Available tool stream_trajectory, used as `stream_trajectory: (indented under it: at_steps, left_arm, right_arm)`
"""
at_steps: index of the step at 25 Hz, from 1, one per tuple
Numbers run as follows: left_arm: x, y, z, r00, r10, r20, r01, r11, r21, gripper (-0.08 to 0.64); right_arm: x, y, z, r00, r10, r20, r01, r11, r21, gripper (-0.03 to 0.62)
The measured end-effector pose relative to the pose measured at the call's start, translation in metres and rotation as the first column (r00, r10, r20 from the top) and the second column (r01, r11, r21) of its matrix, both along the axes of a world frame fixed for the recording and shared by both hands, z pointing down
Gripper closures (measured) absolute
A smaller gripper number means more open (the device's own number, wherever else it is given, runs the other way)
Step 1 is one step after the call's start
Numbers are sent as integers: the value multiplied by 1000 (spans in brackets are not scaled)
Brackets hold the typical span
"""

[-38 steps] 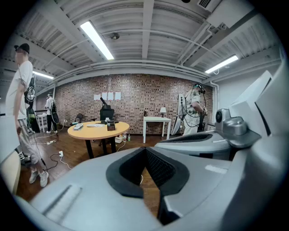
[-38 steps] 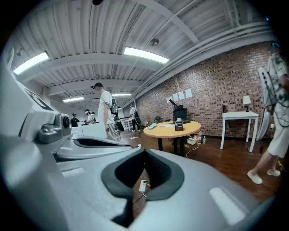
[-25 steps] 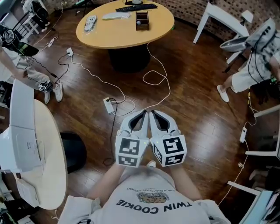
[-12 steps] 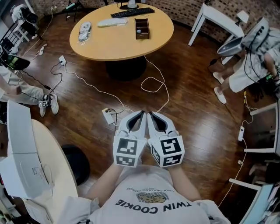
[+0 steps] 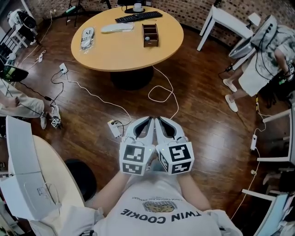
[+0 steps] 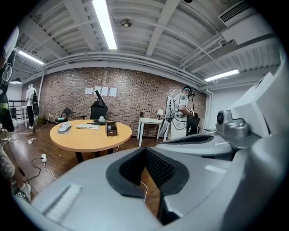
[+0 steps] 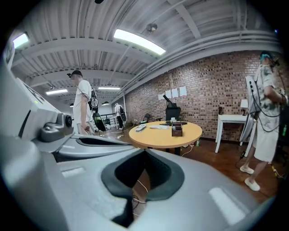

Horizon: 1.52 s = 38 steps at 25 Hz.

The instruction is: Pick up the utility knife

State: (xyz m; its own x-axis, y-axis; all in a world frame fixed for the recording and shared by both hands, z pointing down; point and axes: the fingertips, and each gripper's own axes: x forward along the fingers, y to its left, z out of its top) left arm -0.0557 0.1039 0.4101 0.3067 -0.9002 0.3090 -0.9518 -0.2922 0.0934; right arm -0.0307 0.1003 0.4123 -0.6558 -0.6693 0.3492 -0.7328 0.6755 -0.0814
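Both with jaws together and empty, left hand-held gripper (image 5: 150,119) beside right hand-held gripper (image 5: 158,119); small items (image 5: 87,37) on distant table (image 5: 124,53) indistinct.

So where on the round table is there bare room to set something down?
The near half of the round table, from the wooden box to the near rim, is bare. The far and left edges are crowded: keyboard, cup, flat white item, packaged item.
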Motion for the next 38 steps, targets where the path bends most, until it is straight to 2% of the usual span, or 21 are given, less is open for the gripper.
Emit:
stream_trajectory:
  at_steps: [10, 26, 32, 38]
  left_arm:
    - [-1, -68, 14, 1000, -6, 27, 6, 1000, -23, 554]
    - [15, -227, 7, 993, -116, 39, 116, 993, -13, 554]
    - [27, -265, 2, 987, -151, 57, 152, 988, 1, 554]
    - [22, -286, 4, 980, -181, 86, 182, 983, -7, 554]
  right_arm:
    - [-2, -71, 12, 1000, -6, 25, 7, 1000, -15, 592]
    - [15, -231, 9, 991, -128, 24, 129, 992, -17, 592]
    - [25, -270, 4, 984, -173, 32, 173, 985, -8, 592]
    - [18, -293, 5, 976, -211, 55, 212, 977, -8, 592]
